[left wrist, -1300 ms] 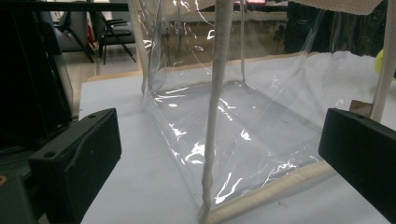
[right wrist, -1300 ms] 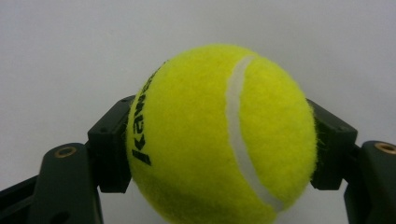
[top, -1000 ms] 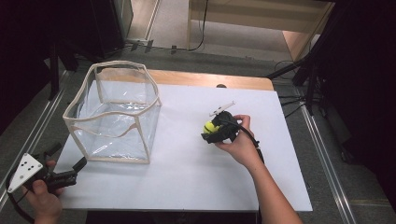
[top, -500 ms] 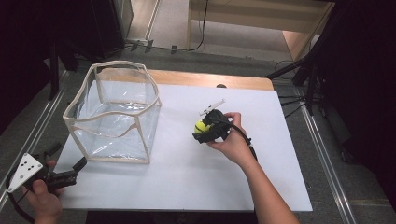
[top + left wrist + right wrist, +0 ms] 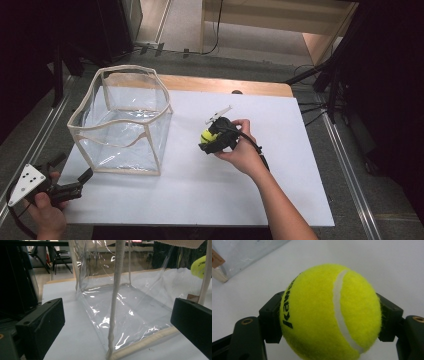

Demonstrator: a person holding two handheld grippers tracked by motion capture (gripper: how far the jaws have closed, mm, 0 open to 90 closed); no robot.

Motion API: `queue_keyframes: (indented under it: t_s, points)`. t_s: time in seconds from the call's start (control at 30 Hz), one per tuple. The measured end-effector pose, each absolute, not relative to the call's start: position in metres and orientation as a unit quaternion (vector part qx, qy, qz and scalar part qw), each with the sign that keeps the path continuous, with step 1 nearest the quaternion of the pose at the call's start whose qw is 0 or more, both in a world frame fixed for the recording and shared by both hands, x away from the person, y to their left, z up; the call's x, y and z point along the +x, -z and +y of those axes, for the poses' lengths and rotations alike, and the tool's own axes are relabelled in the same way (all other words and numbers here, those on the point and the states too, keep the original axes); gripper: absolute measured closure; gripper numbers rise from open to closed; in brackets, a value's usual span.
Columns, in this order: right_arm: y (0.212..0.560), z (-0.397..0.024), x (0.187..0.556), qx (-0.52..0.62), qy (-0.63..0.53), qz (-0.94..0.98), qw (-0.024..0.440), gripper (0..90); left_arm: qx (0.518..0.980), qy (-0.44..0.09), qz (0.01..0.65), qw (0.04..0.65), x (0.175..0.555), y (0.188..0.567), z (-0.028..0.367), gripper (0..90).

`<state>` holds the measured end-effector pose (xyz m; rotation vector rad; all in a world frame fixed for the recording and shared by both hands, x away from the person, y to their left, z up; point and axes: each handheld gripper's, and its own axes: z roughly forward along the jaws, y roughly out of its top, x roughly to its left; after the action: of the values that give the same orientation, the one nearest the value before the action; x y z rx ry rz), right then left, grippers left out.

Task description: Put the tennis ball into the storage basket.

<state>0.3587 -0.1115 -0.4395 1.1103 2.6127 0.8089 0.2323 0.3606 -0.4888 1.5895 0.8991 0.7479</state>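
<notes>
**Tennis ball held over the white table**

A yellow tennis ball (image 5: 206, 136) is clamped in the right gripper (image 5: 212, 140) near the middle of the table (image 5: 200, 200). A clear open-topped bag (image 5: 121, 120) is stood to its left. The left gripper (image 5: 70, 186) is held with jaws apart at the table's near left corner.

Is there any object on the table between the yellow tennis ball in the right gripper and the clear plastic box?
Nothing visible. Bare white table lies between the yellow tennis ball, clamped in the right gripper, and the clear plastic box. The box top is open.

Ball (image 5: 207, 135) right of bag (image 5: 122, 120), on table (image 5: 200, 200)
</notes>
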Motion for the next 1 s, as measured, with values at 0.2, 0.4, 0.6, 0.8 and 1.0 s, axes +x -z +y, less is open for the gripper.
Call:
queue_keyframes:
  t_s: [0.2,0.4,0.6,0.8,1.0]
  points:
    - [0.436,-0.100,0.358,0.368,-0.275,0.884,0.088,24.0,0.673,-0.316,0.380,0.550,0.232,0.489,0.361,0.0]
    - [0.430,-0.092,0.358,0.359,-0.276,0.888,0.086,24.0,0.673,-0.316,0.380,0.551,0.233,0.489,0.361,0.0]
    - [0.424,-0.085,0.359,0.352,-0.279,0.890,0.082,24.0,0.672,-0.315,0.380,0.552,0.233,0.489,0.360,0.0]
    - [0.415,-0.077,0.360,0.343,-0.282,0.892,0.081,24.0,0.672,-0.314,0.380,0.553,0.233,0.489,0.361,0.0]
    - [0.405,-0.070,0.362,0.335,-0.287,0.894,0.082,24.0,0.671,-0.313,0.379,0.554,0.233,0.489,0.361,0.0]
